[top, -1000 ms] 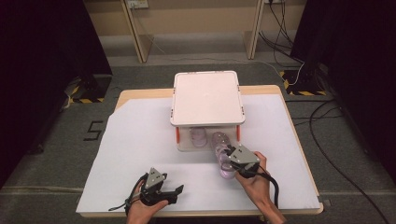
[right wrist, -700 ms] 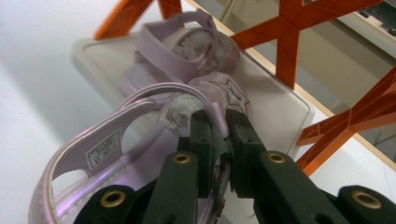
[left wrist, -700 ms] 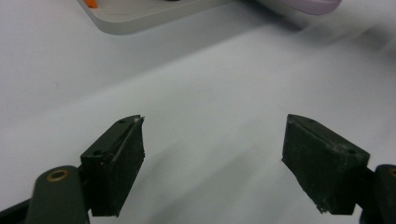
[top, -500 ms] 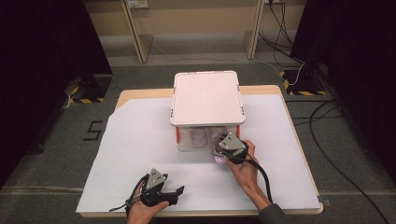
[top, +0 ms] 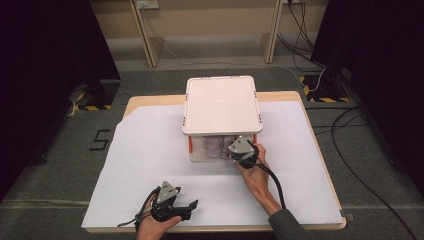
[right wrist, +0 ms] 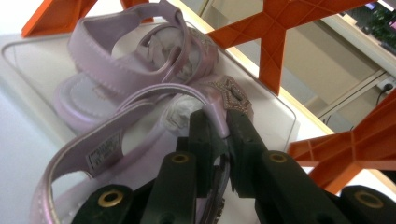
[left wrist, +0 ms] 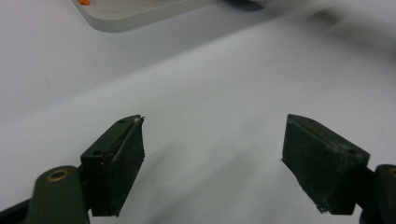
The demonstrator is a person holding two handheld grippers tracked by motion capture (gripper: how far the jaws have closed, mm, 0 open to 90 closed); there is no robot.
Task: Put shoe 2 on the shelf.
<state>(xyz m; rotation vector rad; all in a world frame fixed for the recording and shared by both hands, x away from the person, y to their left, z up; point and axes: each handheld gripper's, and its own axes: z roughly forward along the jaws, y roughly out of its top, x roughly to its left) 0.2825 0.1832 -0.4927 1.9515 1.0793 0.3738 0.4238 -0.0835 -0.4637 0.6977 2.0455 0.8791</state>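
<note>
**Second sandal going into the box**

The right tongs (right wrist: 219, 140) are clamping the strap of a lilac sandal (right wrist: 140, 154), jaws pinched nearly together on the thin band just below its jewelled star ornament. They are carrying it at the front opening of the storage box (top: 221, 106), whose white lid is sitting flat on top with orange supports (right wrist: 275, 42) showing at the corners. In the high view the right tongs (top: 234, 156) are pressing close against the box's clear front face, the hand trailing behind with its cable running back toward the near edge.

One matching sandal (right wrist: 126, 70) is already lying inside on the clear floor of the box, so I'm judging the job at better than half done: this second one is partly in, its heel end hanging nearest the camera, and what is left looks like pushing it fully in beside its mate, letting go, and backing out.

The left tongs (left wrist: 212, 163) are standing wide and holding nothing, hovering over bare white paper (left wrist: 210, 84); from above, the left tongs (top: 175, 204) are waiting near the desk's (top: 150, 100) front edge, well apart from the box.

Room is tight under the lid and between the orange supports. Outside, the paper is lying open on both sides.
</note>
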